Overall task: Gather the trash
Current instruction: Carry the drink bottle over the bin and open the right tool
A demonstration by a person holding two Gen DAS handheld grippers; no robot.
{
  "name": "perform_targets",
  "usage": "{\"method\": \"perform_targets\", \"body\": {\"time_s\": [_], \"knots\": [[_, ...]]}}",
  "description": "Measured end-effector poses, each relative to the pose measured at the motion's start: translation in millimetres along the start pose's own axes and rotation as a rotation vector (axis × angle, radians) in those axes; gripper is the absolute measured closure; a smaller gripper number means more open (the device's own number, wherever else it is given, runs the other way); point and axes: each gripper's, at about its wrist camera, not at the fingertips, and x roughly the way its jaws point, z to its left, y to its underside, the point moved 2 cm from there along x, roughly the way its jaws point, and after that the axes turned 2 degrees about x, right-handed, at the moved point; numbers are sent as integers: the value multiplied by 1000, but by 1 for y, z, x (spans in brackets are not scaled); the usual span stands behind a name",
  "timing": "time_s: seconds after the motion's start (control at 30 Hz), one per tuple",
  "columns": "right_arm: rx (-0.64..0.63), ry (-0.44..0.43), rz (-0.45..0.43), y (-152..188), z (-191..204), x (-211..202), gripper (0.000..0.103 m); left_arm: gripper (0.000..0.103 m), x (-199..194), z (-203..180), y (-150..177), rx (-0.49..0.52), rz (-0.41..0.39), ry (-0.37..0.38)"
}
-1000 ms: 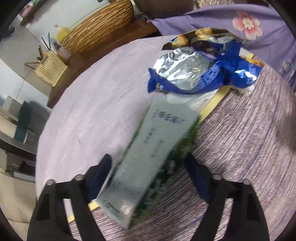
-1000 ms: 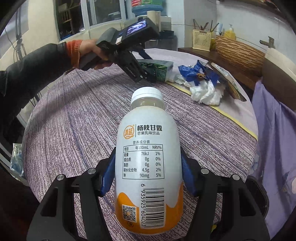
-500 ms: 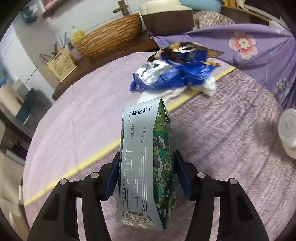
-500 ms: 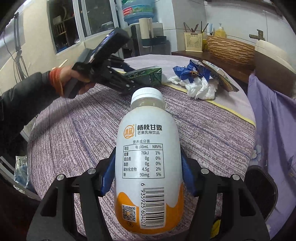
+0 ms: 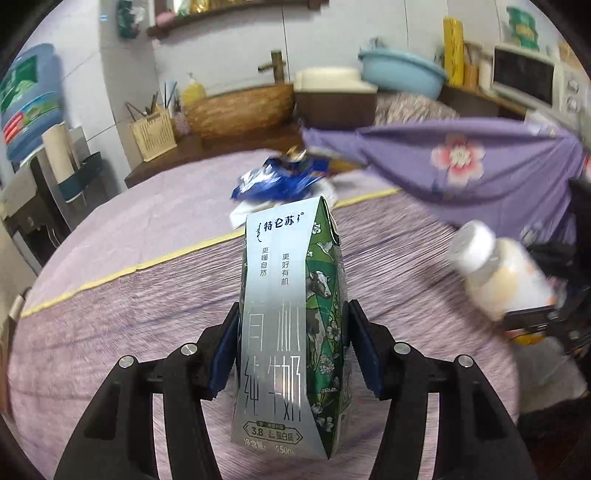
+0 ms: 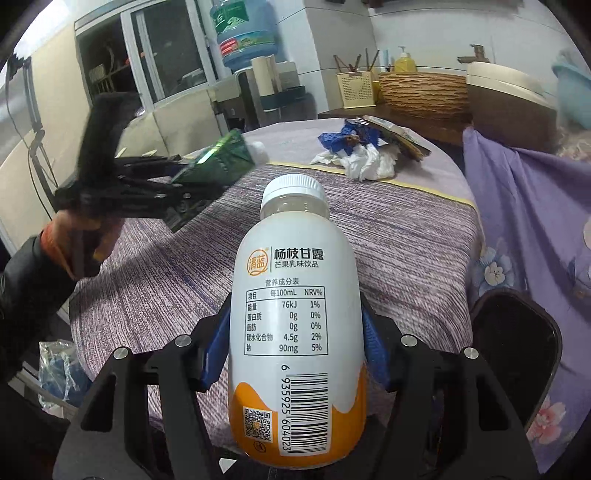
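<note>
My left gripper (image 5: pixel 291 332) is shut on a silver and green milk carton (image 5: pixel 291 314), held upright above the round table's purple cloth (image 5: pixel 147 314). My right gripper (image 6: pixel 295 332) is shut on a white and orange drink bottle (image 6: pixel 295 314) with a white cap. In the right wrist view the left gripper (image 6: pixel 192 181) carries the carton (image 6: pixel 218 158) off the table at the left. In the left wrist view the bottle (image 5: pixel 498 269) hangs at the right. A blue foil wrapper (image 5: pixel 280 177) and crumpled white tissue (image 6: pixel 365 162) lie at the table's far side.
A purple flowered cloth (image 5: pixel 461 162) drapes at the right. A dark bin (image 6: pixel 513 350) stands by the table's near right edge. A wicker basket (image 5: pixel 240 107), a chopstick holder (image 5: pixel 153 133) and a water jug (image 6: pixel 243 33) line the back counter. A plastic bag (image 6: pixel 62 373) lies on the floor.
The left gripper closed on the lying carton, stood it upright and lifted it off the table, swinging left and back. The right gripper kept its hold on the bottle and drifted slightly.
</note>
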Motion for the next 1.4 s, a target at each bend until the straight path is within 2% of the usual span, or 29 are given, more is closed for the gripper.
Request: {"method": "perform_targets", "body": {"time_s": [0.07,0.23,0.37,0.43,0.73,0.9,1.1,1.3,1.4], "knots": [[30,16,-16,7,-7,-8,41,47,-10,-11,0,-32,-30,21],[116,58,-40,25,-30,-27,41,47,-22,-61,-1,-20,-98,-3],[187,107,-60,46,-56,-48,41,47,-23,-94,-6,-50,-134,74],[223,133,-62,56,-69,-55,41,47,-17,-115,-11,-61,-138,115],[287,282,-42,92,-123,-73,41,47,16,-188,-25,-8,-124,192],[334,373,-1,107,-165,-55,41,47,38,-218,-30,15,-102,225],[402,446,111,122,-212,-8,41,47,58,-243,-33,36,-82,238],[428,485,187,131,-233,25,40,47,72,-253,-33,36,-60,258],[411,525,203,134,-237,33,26,47,78,-259,-33,40,-46,266]]}}
